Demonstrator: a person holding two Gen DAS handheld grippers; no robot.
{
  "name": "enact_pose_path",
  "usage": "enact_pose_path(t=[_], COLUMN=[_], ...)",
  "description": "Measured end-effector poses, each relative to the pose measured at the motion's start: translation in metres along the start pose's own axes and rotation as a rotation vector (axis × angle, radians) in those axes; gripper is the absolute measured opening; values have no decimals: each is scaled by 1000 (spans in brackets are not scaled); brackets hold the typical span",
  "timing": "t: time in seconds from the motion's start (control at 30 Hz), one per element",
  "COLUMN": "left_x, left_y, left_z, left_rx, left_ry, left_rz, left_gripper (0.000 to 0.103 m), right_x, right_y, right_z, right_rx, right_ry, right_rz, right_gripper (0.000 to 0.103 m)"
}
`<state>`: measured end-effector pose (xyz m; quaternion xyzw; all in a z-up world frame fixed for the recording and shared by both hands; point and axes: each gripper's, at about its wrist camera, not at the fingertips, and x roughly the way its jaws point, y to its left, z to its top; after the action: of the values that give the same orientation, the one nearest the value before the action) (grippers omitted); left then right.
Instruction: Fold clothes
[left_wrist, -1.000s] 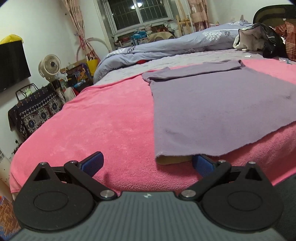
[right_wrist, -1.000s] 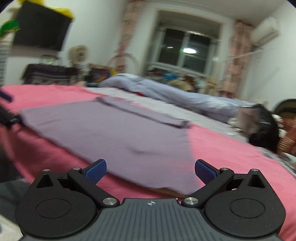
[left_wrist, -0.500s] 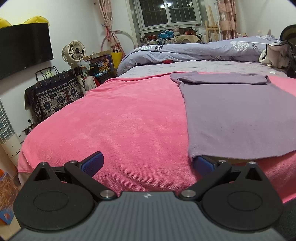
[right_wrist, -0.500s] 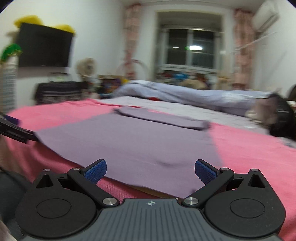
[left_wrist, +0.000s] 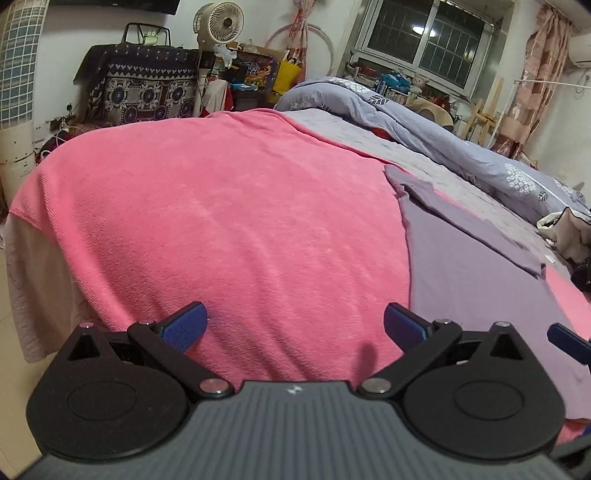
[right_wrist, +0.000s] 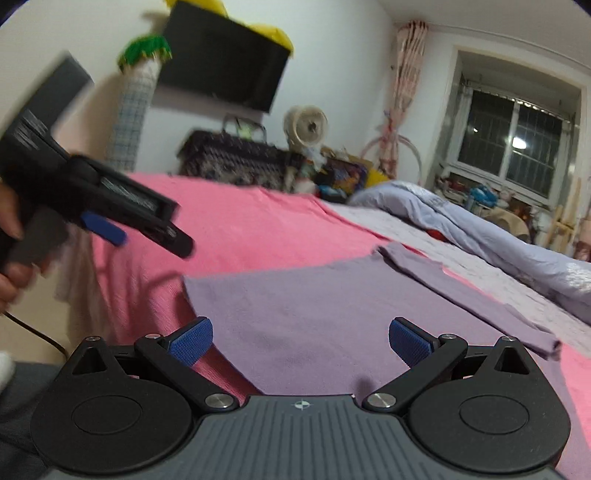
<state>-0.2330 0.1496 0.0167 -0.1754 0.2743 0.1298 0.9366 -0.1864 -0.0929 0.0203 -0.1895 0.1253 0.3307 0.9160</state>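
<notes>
A purple long-sleeved garment (left_wrist: 476, 280) lies flat on the pink blanket (left_wrist: 229, 206), with one sleeve (right_wrist: 465, 299) folded across its far end. My left gripper (left_wrist: 295, 326) is open above bare pink blanket, just left of the garment's edge, with nothing between its fingers. My right gripper (right_wrist: 301, 343) is open low over the garment's (right_wrist: 325, 306) near left part, holding nothing. In the right wrist view a hand holds the left gripper (right_wrist: 151, 230) up at the left, off the cloth. A blue fingertip (left_wrist: 569, 341) of the right gripper shows at the far right.
The bed's left edge (left_wrist: 33, 229) drops to the floor. A lavender duvet (left_wrist: 424, 129) lies along the far side, and a bag with clothes (left_wrist: 569, 232) sits at the right. A fan (left_wrist: 219, 22) and a cloth-covered cabinet (left_wrist: 144, 88) stand by the wall.
My left gripper has swung left, from the garment's near corner to over bare pink blanket. The right gripper has also turned left and now faces the garment's near left part.
</notes>
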Motion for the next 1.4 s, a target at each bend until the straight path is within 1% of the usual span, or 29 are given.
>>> enact_pose_path(t=[0.03, 0.1, 0.17, 0.2, 0.23, 0.3, 0.33, 0.37, 0.57, 0.7, 0.8, 0.93, 1.0, 1.07, 1.23, 1.3, 1.4], left_x=[-3, -11, -20, -23, -26, -27, -25, -22, -17, -8, -2, 6, 7, 7, 4, 1, -7], left_y=[-2, -11, -20, -27, -33, -43, -47, -49, -57, -57, -53, -47, -47, -45, -42, -43, -45], left_z=[-1, -7, -13, -17, -22, -33, -35, -36, -24, -17, -15, -14, -14, -14, -14, -15, -17], left_rx=[29, 162, 302, 377, 452, 564, 591, 598, 548, 516, 474, 417, 412, 409, 411, 420, 458], left_ry=[-2, -24, -49, -50, -49, -46, -42, -38, -66, -53, -25, 12, 16, 18, 19, 17, 9], left_rz=[-14, -69, -126, -137, -144, -124, -111, -101, -72, -35, -39, -47, -44, -46, -50, -67, -178], left_gripper=[102, 102, 103, 103, 103, 103, 103, 103, 103, 103, 103, 103, 103, 103, 103, 103, 103], right_x=[2, 3, 0, 1, 1, 6, 6, 7, 4, 4, 5, 5, 5, 6, 9, 10, 11], right_y=[2, 3, 3, 4, 4, 4, 5, 5, 1, 0, 0, -6, -8, -7, -10, -12, -13], right_z=[-1, -3, -3, -4, -6, -7, -8, -9, -12, -13, -14, -16, -18, -18, -16, -17, -18], right_rx=[-4, -1, 4, 6, 4, -4, -8, -8, 28, 34, 26, 55, 66, 58, 63, 71, 78], right_ry=[19, 41, 43, 43, 43, 47, 49, 49, 24, 13, 11, 36, 39, 39, 27, 28, 28], right_rz=[-13, -12, 5, 16, 21, 13, 0, -11, -68, -87, -101, -115, -123, -159, -201, -201, -197], right_gripper=[103, 103, 103, 103, 103, 103, 103, 103, 103, 103, 103, 103, 103, 103, 103, 103, 103])
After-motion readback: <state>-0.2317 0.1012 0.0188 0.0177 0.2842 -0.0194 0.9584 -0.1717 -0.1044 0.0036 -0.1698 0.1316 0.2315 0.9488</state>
